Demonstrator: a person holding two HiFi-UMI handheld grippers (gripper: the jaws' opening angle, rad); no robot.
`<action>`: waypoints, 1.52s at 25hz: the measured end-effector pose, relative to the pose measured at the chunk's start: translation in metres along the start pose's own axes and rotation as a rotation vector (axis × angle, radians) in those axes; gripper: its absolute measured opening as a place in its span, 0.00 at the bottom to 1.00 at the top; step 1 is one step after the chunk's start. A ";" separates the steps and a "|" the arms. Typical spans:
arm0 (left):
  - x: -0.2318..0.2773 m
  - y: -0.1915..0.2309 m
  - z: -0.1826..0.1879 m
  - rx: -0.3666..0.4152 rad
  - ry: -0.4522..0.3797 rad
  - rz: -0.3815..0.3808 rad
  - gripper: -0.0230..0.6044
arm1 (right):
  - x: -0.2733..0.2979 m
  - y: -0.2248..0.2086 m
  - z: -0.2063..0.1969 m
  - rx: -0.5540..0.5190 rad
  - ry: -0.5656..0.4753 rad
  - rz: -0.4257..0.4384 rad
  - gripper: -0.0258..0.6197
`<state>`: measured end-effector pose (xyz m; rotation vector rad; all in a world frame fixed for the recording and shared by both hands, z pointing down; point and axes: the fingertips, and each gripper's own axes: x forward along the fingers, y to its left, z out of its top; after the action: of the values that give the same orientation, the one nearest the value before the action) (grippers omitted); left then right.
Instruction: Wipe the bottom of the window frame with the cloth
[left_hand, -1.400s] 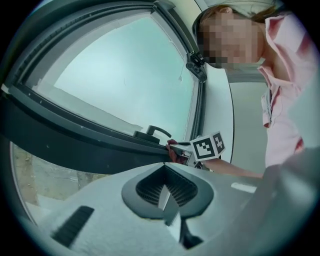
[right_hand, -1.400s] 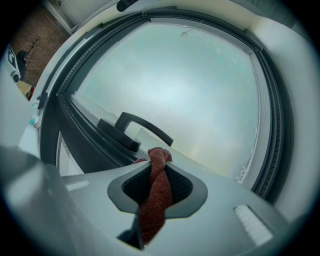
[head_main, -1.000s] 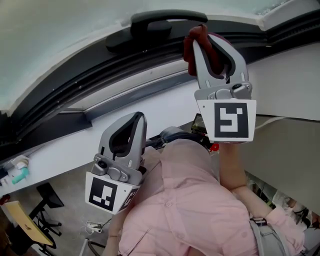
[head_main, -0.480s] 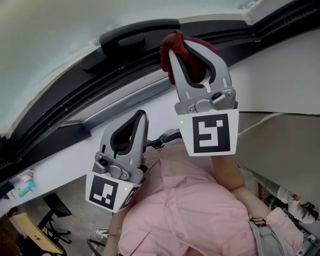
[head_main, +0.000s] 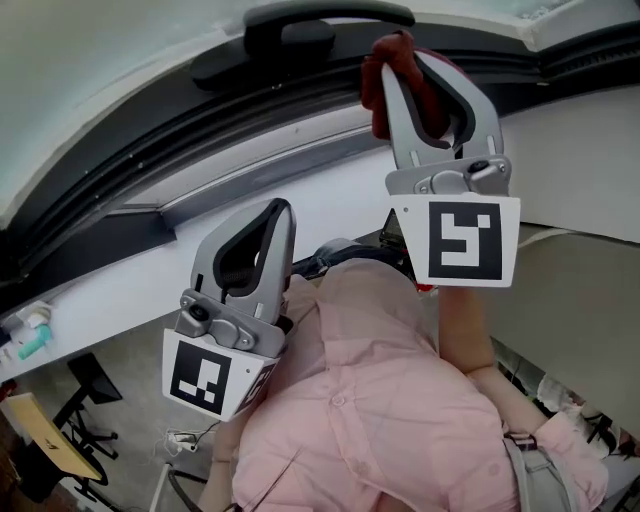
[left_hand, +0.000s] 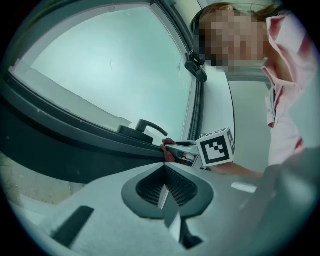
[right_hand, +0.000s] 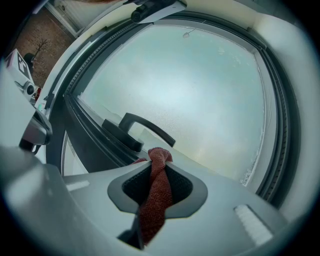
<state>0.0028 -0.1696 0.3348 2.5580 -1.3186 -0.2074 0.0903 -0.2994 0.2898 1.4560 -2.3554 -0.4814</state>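
Note:
A dark window frame (head_main: 150, 165) runs slantwise across the head view, with a black handle (head_main: 300, 28) on it. My right gripper (head_main: 385, 60) is shut on a red-brown cloth (head_main: 400, 70) and holds it at the frame's bottom, just right of the handle. In the right gripper view the cloth (right_hand: 156, 195) is pinched between the jaws, its bunched end beside the handle (right_hand: 142, 131). My left gripper (head_main: 278, 212) hangs lower over the white sill (head_main: 330, 200), shut on nothing. In the left gripper view its jaws (left_hand: 162, 169) meet, with the cloth (left_hand: 169, 151) beyond.
Frosted glass (right_hand: 200, 85) fills the window above the frame. A pink-shirted arm (head_main: 380, 400) reaches up from below. A beige wall panel (head_main: 580, 300) lies at right. Down at left are a small bottle (head_main: 30, 335) and black stand legs (head_main: 85, 400) on the floor.
The whole view swung left and back right. The right gripper keeps the cloth at the frame beside the handle, now a little further right of it. The left gripper hardly moved.

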 end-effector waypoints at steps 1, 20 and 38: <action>-0.004 0.002 -0.001 -0.004 -0.002 0.007 0.04 | 0.000 0.000 0.000 -0.003 0.002 -0.002 0.14; -0.041 0.024 -0.002 -0.040 0.000 0.101 0.04 | 0.000 0.001 -0.005 -0.047 0.043 -0.032 0.14; -0.027 0.020 -0.005 -0.040 0.023 0.087 0.04 | 0.000 0.002 -0.004 -0.011 0.008 0.038 0.14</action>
<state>-0.0273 -0.1579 0.3458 2.4563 -1.3988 -0.1851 0.0902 -0.2988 0.2939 1.4030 -2.3660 -0.4778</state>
